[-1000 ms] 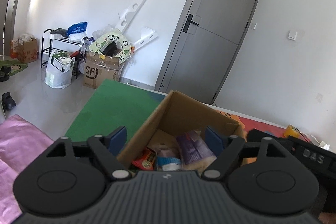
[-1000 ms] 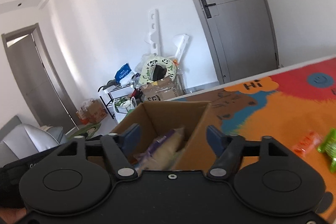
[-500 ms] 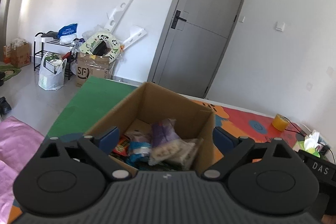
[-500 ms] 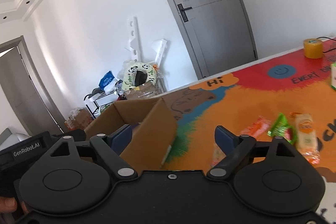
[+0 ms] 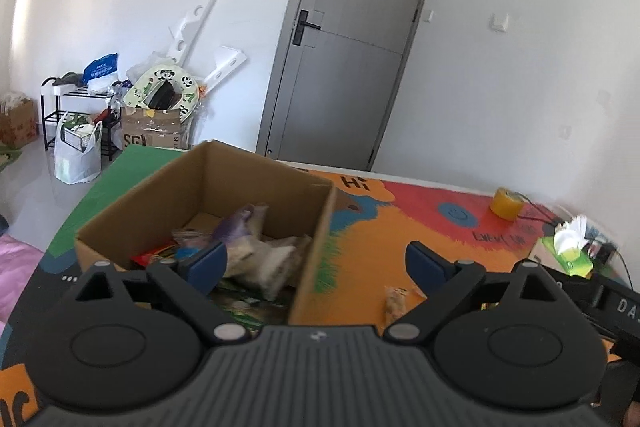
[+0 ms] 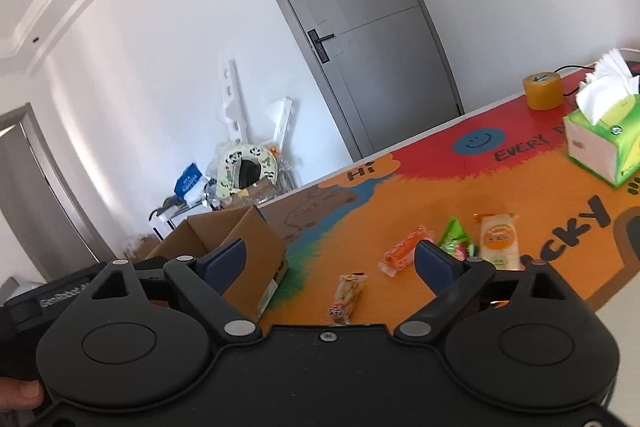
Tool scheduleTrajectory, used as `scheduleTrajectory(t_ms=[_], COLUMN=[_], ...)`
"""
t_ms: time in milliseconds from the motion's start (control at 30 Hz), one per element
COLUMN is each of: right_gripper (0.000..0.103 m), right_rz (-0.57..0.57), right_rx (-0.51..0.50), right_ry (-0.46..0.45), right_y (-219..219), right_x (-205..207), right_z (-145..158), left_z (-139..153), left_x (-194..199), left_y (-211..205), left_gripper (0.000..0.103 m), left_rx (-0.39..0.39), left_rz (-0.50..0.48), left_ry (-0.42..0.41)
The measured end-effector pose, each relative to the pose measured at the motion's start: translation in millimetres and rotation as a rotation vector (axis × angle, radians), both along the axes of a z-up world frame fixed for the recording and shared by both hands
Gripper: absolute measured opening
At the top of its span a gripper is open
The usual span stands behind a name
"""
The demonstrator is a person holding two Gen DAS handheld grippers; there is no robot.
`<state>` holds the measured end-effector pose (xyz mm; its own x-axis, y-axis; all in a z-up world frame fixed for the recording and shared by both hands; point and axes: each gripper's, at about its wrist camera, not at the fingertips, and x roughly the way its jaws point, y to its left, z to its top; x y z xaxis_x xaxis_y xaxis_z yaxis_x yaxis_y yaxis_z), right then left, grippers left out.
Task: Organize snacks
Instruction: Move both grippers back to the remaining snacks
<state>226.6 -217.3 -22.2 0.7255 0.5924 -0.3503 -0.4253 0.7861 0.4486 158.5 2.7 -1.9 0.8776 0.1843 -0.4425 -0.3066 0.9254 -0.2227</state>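
An open cardboard box (image 5: 160, 195) stands on the colourful mat, with several snack packets inside and a purple one (image 5: 240, 223) on top. My left gripper (image 5: 316, 263) hovers open over the box's right wall, nothing between its fingers. My right gripper (image 6: 330, 259) is to the right of the box (image 6: 256, 239); its jaws are opening and empty. Beyond it, loose on the mat, lie a small yellow packet (image 6: 348, 293), an orange packet (image 6: 406, 251), a green packet (image 6: 454, 235) and a pale packet with an orange circle (image 6: 498, 239). In the left wrist view the small packet (image 5: 394, 301) lies just right of the box.
A green tissue box (image 6: 604, 147) and a yellow tape roll (image 6: 542, 89) with a cable stand at the mat's far right. The table's far edge faces a grey door (image 5: 344, 67). Bags, a rack and a carton (image 5: 154, 127) clutter the floor to the left.
Both grippers have swung to the right, off the box and toward the mat. Their jaws stand wider. The loose packets, tape roll and tissue box have come into view.
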Motion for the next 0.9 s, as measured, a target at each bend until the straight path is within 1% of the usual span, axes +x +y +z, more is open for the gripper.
scheduleTrajectory(t_ms=[200,300,367,567,700,900], right_gripper=[0.092,0.092,0.092,0.091,0.086,0.069], right_rz=[-0.040,-0.074,-0.090,-0.106,-0.105,-0.107], right_rx=[-0.004,0.010,0.002,0.002,-0.007,-0.027], right_ry=[0.029,0.037,0.039,0.056,0.075,0.107], right_y=[-27,-42,-49,-61,-62,-62], right_x=[0,2,2,8,16,30], right_z=[-11,-15,-18,-28,-36,-48], left_z=[-3,-7,-9,-15,-22,-35], left_x=[4,10,13,22,32,49], left_y=[-25,-32,-36,-51,-60,-65], left_gripper=[0.095,0.095,0.095,0.095,0.095,0.094], left_rx=[0.011,0.008,0.013,0.014,0.017,0.015], left_rz=[-0.065,-0.079,-0.082,-0.107,-0.128,-0.122], left_ry=[-0.003,0.018,0.017,0.025,0.026,0.046])
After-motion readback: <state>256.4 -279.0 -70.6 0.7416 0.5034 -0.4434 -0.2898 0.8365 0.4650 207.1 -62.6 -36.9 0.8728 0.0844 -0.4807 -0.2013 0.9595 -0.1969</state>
